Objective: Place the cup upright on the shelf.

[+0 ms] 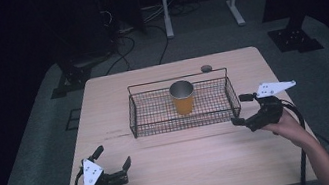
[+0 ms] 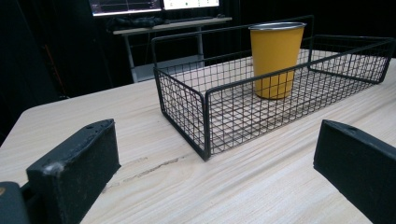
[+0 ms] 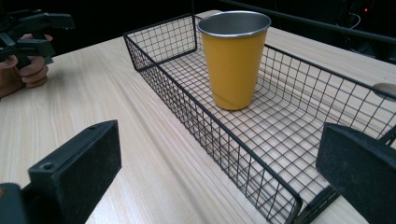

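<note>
I've got the left gripper (image 1: 112, 157) low at the near-left part of the table (image 1: 181, 176), jaws spread wide apart w/ nothing between them. It sits well apart from the wire basket (image 1: 132, 120), pointing roughly toward the basket's near-left corner. In the left gripper view both black jaws frame that corner, bare wood under them.

Right gripper (image 1: 239, 109) is just beside the basket's right end, near its front-right corner, jaws also wide apart, holding nothing. In the right gripper view one jaw is over the tabletop on the near side of the basket's long wall; the other seems to hang at or over the basket's corner, can't tell if it touches the wire. That view also catches my other hand (image 3: 23, 74) w/ its gripper far off at top left.

The yellow cup (image 1: 183, 98) stands upright inside the basket, about mid-length, closer to the back wall, steel rim up, mouth open. It isn't touching either gripper. It rests on the mesh floor, apart from the side walls as far as I can see.

Small dark round thing (image 1: 206, 69) on the table behind the basket, near the far edge; too small to ID.
</note>
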### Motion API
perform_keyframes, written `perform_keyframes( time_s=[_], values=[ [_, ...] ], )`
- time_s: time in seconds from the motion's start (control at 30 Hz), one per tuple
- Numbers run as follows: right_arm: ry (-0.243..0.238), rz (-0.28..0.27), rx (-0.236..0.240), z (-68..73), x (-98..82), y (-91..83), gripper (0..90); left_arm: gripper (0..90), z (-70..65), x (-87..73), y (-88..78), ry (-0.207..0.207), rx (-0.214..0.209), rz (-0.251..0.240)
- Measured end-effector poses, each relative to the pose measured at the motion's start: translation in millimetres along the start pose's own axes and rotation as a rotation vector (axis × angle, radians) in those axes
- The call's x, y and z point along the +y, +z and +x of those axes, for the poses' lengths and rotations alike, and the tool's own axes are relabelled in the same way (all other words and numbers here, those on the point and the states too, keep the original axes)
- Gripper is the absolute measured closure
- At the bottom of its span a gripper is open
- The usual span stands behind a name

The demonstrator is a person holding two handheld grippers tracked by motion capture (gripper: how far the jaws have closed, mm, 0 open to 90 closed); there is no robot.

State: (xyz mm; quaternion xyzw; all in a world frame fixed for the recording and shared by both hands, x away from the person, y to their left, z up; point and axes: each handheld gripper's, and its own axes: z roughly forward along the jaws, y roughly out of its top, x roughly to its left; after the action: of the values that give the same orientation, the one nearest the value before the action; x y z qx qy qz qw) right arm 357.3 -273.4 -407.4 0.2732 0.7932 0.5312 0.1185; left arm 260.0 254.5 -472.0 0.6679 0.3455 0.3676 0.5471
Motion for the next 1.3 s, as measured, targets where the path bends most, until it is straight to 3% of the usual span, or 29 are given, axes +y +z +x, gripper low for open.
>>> perform_keyframes(
  time_s=[1.07,1.3],
  values=[
    [0.019,-0.002,-0.016,13.1,-35.9,-16.6,0.0,0.0,0.1,0.1,0.7,-0.001,0.000,0.002],
    [0.037,-0.014,-0.026,19.9,-50.4,-20.4,0.0,0.0,0.1,0.1,0.8,0.000,0.000,0.002]
  ],
)
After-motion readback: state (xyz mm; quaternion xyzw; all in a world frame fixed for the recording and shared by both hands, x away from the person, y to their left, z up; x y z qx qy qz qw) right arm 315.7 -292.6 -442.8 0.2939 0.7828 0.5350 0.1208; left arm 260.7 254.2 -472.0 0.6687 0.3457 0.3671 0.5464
